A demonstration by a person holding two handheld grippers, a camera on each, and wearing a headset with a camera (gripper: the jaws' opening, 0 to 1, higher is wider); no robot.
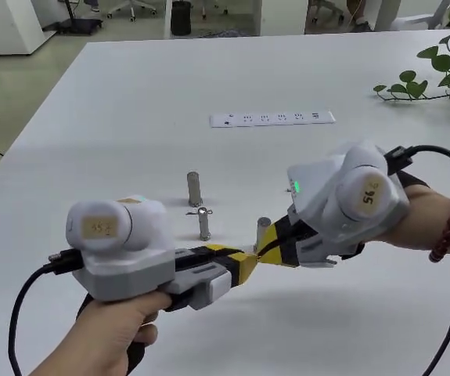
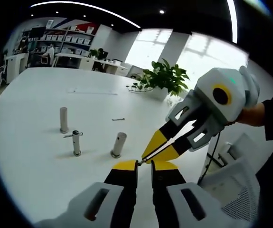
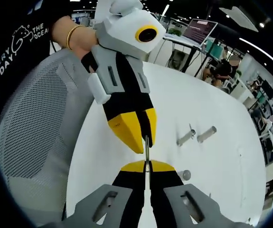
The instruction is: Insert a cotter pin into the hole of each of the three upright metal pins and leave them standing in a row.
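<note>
Right tool (image 3: 145,167) is clamped on the cotter pin (image 3: 146,148) beside the nearest metal pin (image 1: 263,229), probably to re-aim it; left tool (image 2: 144,166) meets its tip, grip unclear.

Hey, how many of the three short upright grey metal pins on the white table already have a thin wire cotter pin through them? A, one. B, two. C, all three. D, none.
A: the middle grey metal pin carries a thin wire cotter pin through its top; the farther pin and the nearer pin stand bare. The left gripper and right gripper pinch a second cotter pin between them.
</note>
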